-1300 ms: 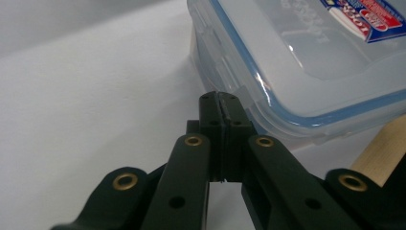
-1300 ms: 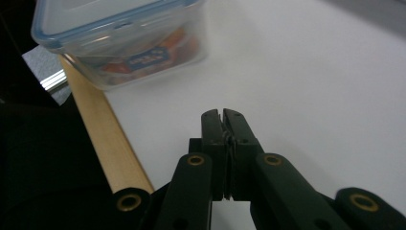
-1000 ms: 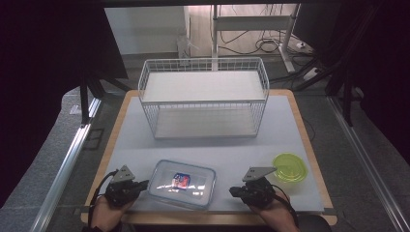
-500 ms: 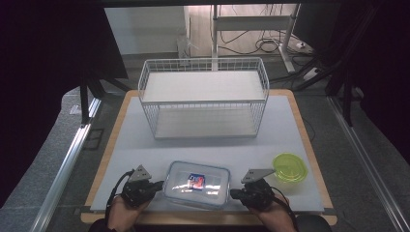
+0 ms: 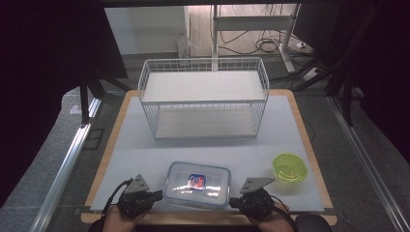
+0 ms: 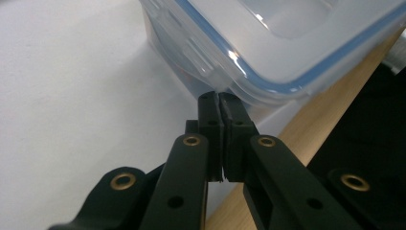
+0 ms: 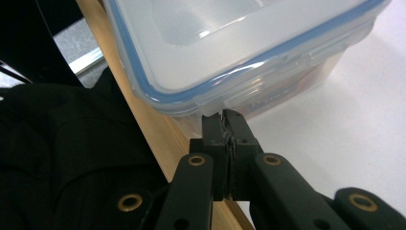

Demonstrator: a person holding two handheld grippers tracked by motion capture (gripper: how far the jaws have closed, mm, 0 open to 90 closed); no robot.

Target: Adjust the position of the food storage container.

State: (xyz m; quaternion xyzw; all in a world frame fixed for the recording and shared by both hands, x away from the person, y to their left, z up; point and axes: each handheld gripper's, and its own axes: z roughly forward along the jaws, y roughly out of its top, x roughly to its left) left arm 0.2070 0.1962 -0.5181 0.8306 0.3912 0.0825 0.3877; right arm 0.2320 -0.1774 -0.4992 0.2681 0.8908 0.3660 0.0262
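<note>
The lidded plastic food container (image 5: 197, 184) sits between the left gripper (image 6: 219, 103) and right gripper (image 7: 224, 117), whose closed, empty jaws touch its near corners. Uneven pushing could swivel it or tip it off the table edge (image 5: 203, 218).

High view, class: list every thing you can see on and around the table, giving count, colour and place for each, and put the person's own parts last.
Food container: one, clear with a blue-rimmed lid, near edge of the table, between the two grippers.
Wire rack: one, white, two shelves, far half of the table.
Bowl: one, yellow-green, near right of the table.
Table: one, white mat on a wooden board.
Left gripper: one, black, shut, fingers at the container's left side.
Right gripper: one, black, shut, fingers at the container's right side.
Hands: two, at the bottom edge, each holding a gripper.
</note>
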